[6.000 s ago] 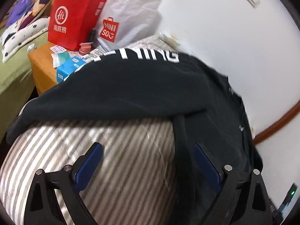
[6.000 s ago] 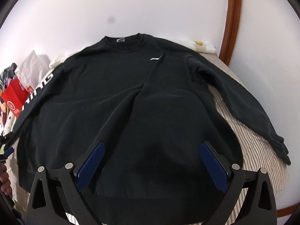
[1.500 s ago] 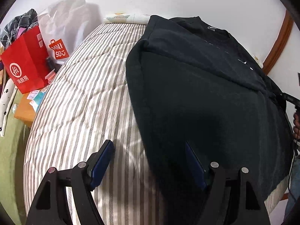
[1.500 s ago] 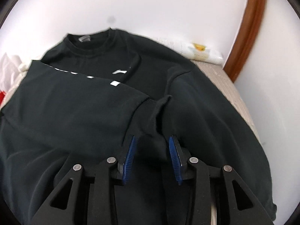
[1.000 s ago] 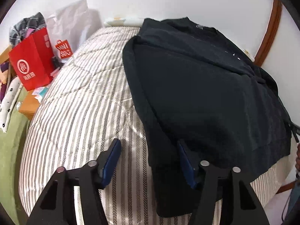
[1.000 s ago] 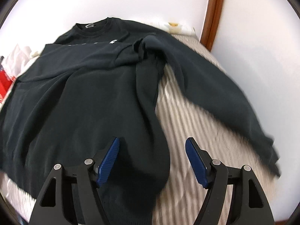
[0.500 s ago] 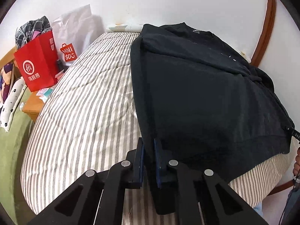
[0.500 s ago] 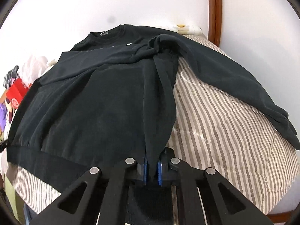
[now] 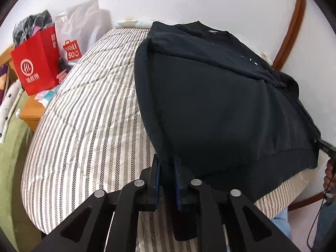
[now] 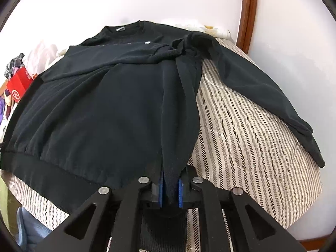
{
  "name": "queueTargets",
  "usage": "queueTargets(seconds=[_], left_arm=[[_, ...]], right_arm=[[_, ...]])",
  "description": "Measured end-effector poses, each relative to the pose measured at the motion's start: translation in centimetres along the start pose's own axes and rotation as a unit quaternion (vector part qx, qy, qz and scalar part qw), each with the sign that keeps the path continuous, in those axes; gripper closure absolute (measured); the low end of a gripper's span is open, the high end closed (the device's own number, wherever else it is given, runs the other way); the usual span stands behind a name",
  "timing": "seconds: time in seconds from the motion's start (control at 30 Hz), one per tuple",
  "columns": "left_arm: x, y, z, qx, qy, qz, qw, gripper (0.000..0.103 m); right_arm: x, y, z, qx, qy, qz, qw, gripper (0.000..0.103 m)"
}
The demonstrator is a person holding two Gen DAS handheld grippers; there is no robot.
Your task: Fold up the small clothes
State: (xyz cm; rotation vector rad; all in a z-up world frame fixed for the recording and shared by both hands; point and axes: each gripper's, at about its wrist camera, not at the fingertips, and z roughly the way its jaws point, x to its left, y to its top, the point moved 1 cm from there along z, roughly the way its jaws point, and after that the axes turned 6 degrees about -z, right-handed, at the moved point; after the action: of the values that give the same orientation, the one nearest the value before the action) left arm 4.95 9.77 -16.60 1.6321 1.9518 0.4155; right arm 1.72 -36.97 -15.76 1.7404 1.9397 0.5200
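Note:
A black sweatshirt [image 9: 220, 105] lies on a striped bed [image 9: 84, 130], collar toward the far wall. Its left sleeve is folded across the chest. My left gripper [image 9: 167, 168] is shut on the sweatshirt's left hem corner. My right gripper [image 10: 170, 180] is shut on the right hem corner of the sweatshirt [image 10: 105, 109], with the side bunched into a fold running up from the jaws. The right sleeve [image 10: 262, 96] trails out over the bed [image 10: 241, 147] to the right. The hem between both grippers hangs at the bed's near edge.
A red paper bag [image 9: 33, 65] and a white Miniso bag [image 9: 77, 35] stand on a wooden nightstand [image 9: 31, 113] left of the bed. A white wall with a brown curved frame [image 10: 246, 10] lies behind. A hand with a cable [image 9: 329, 172] is at the right edge.
Both grippers went from open to shut on the sweatshirt's hem corners and pulled back toward the bed's near edge. Earlier, the left sleeve was folded across the chest.

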Motion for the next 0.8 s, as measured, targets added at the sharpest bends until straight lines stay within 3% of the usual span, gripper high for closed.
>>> queueTargets(seconds=[0.1, 0.23, 0.37, 0.47, 0.5, 0.53, 0.6, 0.8], left_arm=[[0.2, 0.6, 0.0, -0.005, 0.0, -0.005, 1.0, 0.087], [0.2, 2.1, 0.7, -0.001, 0.007, -0.008, 0.9999, 0.087], [-0.3, 3.9, 1.5, 0.0, 0.009, -0.01, 0.9999, 0.084], [-0.7, 5.2, 2.4, 0.003, 0.007, -0.017, 0.9998, 0.068], [-0.7, 5.5, 2.6, 0.001, 0.006, -0.018, 0.9998, 0.056], [-0.9, 6.0, 2.9, -0.004, 0.008, -0.02, 0.9998, 0.05], [-1.1, 6.6, 3.3, -0.008, 0.013, -0.019, 0.9997, 0.05], [-2.2, 8.6, 5.3, 0.006, 0.025, -0.021, 0.9995, 0.049]], right_arm=[[-0.2, 0.4, -0.4, -0.003, -0.002, -0.001, 1.0, 0.082], [-1.3, 1.1, -1.3, -0.02, -0.025, 0.011, 0.999, 0.059], [-4.0, 2.2, -1.7, -0.035, -0.062, 0.033, 0.997, 0.049], [-6.7, 3.0, -1.1, -0.039, -0.115, 0.042, 0.992, 0.036], [-7.6, 3.2, -0.7, -0.037, -0.13, 0.043, 0.99, 0.032], [-8.5, 3.4, -0.1, -0.033, -0.146, 0.042, 0.988, 0.032], [-10.1, 3.8, 1.2, -0.024, -0.157, 0.05, 0.986, 0.031], [-12.4, 6.2, 6.6, 0.003, -0.124, 0.075, 0.989, 0.031]])
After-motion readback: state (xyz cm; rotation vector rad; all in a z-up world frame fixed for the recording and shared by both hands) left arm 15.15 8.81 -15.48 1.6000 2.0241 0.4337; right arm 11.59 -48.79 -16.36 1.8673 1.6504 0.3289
